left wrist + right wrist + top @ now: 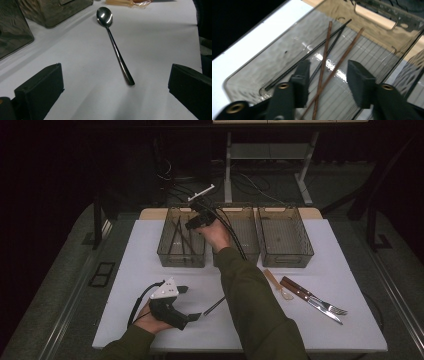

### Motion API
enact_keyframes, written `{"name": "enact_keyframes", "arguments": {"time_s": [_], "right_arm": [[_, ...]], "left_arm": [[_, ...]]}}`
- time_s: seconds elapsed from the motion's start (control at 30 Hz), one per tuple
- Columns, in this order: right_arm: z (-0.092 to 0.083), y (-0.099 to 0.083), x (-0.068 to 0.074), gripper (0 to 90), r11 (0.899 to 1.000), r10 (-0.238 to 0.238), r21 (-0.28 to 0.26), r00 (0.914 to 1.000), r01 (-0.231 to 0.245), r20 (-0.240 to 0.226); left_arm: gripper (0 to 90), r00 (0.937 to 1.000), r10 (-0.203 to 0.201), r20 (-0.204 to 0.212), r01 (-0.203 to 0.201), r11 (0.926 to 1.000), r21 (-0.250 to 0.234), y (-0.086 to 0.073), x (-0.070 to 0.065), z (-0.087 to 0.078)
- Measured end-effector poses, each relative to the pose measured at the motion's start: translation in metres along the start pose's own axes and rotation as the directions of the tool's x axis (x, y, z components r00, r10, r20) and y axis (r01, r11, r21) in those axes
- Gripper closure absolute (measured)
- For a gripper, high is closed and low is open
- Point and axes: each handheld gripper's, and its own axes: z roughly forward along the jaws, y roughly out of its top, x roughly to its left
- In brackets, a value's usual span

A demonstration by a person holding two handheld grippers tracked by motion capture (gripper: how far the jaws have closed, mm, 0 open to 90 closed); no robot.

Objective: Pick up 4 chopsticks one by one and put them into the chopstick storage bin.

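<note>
Over the left bin (181, 238), right gripper (328, 80) half open above the chopsticks (323, 67), holding nothing; down front on the table (320, 320), left gripper (116, 93) wide open, empty, spoon (116, 48) dead ahead, handle end nearest.

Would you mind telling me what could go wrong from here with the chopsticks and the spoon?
The chopsticks lie crossed in the left bin, so another pair dropped by the open right gripper could land askew or stick out. The spoon lies flat on the table; the open left gripper might push it along instead of gripping.
</note>
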Motion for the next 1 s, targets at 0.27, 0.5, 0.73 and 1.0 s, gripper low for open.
{"name": "enact_keyframes", "arguments": {"time_s": [0.27,0.5,0.73,1.0], "right_arm": [[-0.029,-0.019,-0.001,36.8,0.996,-0.068,-0.06,0.9957,0.064,-0.062],[-0.053,-0.042,-0.004,29.9,0.991,-0.098,-0.097,0.9909,0.089,-0.092],[-0.074,-0.069,-0.011,27.8,0.989,-0.111,-0.111,0.9892,0.1,-0.096],[-0.101,-0.1,-0.019,27.8,0.984,-0.132,-0.131,0.9874,0.12,-0.087]], "left_arm": [[0.0,1.0,0.003,-0.003,-0.003,1.0,0.002,0.0,-0.001,-0.001],[0.0,1.0,0.0,-0.01,0.0,1.0,0.0,0.0,-0.001,-0.002],[0.0,0.9999,0.001,-0.015,-0.001,0.9999,0.012,-0.001,0.0,-0.002],[0.0,0.9996,-0.018,-0.023,0.018,0.9998,0.003,-0.001,0.0,-0.002]]}}
